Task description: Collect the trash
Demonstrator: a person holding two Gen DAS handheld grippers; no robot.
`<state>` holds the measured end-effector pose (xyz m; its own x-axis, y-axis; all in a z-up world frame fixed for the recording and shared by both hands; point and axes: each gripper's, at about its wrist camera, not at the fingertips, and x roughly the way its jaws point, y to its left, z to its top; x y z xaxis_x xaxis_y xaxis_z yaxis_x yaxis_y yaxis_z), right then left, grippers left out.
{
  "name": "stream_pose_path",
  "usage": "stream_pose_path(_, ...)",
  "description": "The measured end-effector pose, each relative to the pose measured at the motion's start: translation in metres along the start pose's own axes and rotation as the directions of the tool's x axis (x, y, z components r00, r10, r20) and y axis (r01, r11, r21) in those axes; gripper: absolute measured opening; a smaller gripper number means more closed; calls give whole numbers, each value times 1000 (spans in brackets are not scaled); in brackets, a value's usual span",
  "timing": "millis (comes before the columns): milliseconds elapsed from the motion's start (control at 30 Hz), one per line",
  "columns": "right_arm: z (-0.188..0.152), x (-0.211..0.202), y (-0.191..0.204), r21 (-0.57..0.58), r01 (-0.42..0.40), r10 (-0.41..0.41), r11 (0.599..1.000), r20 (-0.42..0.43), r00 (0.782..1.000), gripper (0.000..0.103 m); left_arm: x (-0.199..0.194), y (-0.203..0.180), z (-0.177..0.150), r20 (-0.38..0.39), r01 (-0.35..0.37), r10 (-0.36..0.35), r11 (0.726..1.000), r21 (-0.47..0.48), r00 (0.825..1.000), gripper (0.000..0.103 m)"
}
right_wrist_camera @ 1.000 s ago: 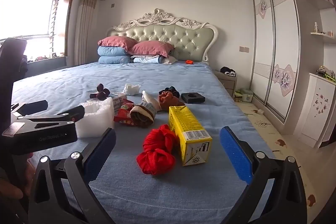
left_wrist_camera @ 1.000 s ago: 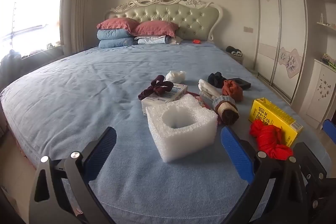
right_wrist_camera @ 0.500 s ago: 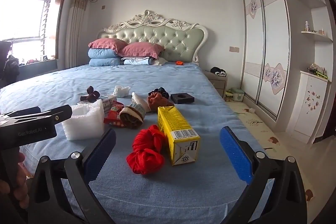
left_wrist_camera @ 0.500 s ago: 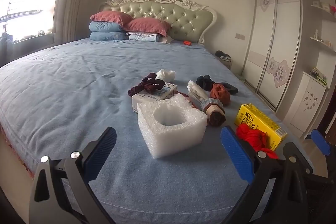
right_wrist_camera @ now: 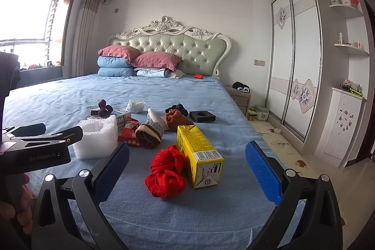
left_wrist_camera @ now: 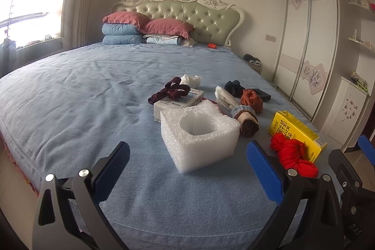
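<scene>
Hovering over the near edge of the bed, left tongs spread wide, gripping nothing. White foam block lies centre frame in the left wrist view, just beyond the tips, with a white carton behind it. Right tongs likewise spread, empty. Yellow juice box lies centre frame in the right wrist view, a red cloth bundle touching its left side. Red wrapper sits between foam and a rolled sock. Black foam piece farther back, right of centre.
</scene>
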<state>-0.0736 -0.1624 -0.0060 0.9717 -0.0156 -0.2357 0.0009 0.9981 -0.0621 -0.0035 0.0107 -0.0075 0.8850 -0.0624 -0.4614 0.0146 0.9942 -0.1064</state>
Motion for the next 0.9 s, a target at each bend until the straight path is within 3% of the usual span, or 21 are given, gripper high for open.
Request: stream_pose_path(900, -1, 6, -11, 86, -78, 81, 993, -37, 996, 95, 6, -3, -3, -22, -13, 13, 1000, 23, 1000, 99)
